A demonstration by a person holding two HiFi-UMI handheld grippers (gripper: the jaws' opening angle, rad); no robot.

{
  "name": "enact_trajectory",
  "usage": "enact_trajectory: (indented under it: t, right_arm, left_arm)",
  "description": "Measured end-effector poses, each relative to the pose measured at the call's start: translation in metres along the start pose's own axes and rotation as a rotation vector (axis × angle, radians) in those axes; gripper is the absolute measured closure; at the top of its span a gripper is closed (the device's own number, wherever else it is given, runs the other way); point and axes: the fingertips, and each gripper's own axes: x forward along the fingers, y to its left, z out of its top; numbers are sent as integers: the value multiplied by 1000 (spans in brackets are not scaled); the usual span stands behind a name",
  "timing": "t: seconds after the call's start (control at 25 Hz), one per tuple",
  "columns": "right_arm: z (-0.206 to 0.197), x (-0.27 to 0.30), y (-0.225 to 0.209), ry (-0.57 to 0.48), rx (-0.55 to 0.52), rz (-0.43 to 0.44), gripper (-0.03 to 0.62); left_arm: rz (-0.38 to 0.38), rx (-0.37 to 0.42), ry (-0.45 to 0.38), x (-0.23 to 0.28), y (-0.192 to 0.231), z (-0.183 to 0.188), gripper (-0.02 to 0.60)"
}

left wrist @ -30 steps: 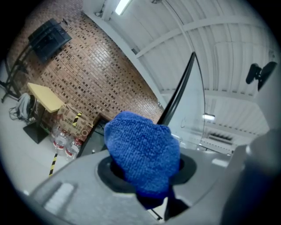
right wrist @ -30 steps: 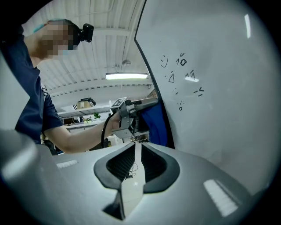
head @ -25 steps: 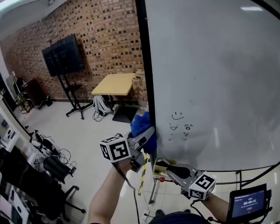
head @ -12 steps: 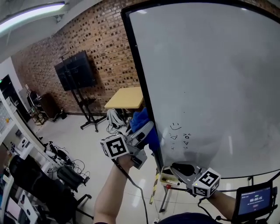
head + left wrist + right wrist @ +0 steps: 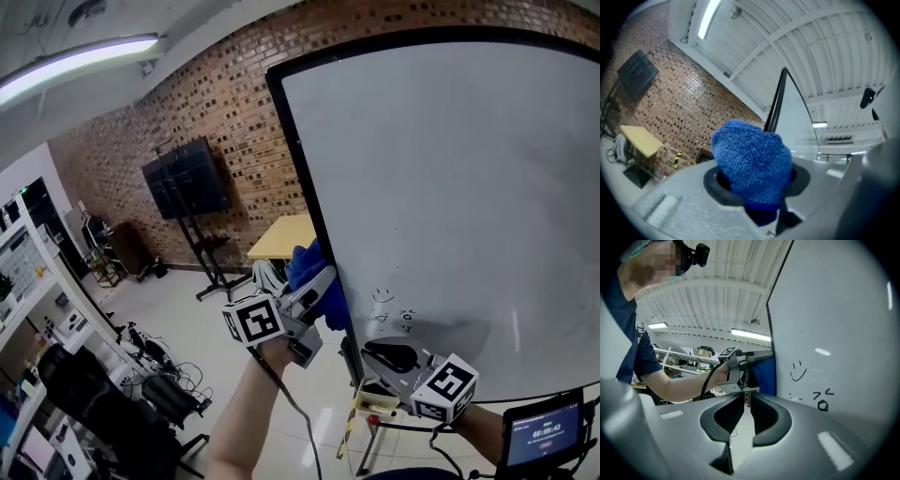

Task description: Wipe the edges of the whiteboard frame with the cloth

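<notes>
Brick wall behind (image 5: 234, 103), the whiteboard frame (image 5: 300, 178) has the blue cloth (image 5: 306, 262) against its left edge, clamped in the left gripper (image 5: 317, 284). It has slid up past the smiley doodle (image 5: 384, 296), so wiping seems under way. The right gripper (image 5: 389, 356) hangs low, jaws nearly together, empty.

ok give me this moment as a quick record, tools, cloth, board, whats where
left tool: shut on the blue cloth
cloth position: at the left edge of the whiteboard frame, low down; seems to touch it
right tool: jaws together, nothing between them, held low near the board's bottom left
whiteboard: mostly blank; smiley and small marks near the bottom left
background: brick wall, screen on a stand, yellow table
</notes>
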Motion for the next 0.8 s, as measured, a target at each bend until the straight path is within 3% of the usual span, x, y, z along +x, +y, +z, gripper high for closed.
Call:
enact_trajectory:
  t: [0.36,0.8]
  right_arm:
    - [33,15,-1,4,-26,76,557]
    - [51,17,-1,-4,-20,86,560]
  left_arm:
    - [6,108,4,19,-11,40,423]
    - [4,244,-37,29,-42,109,423]
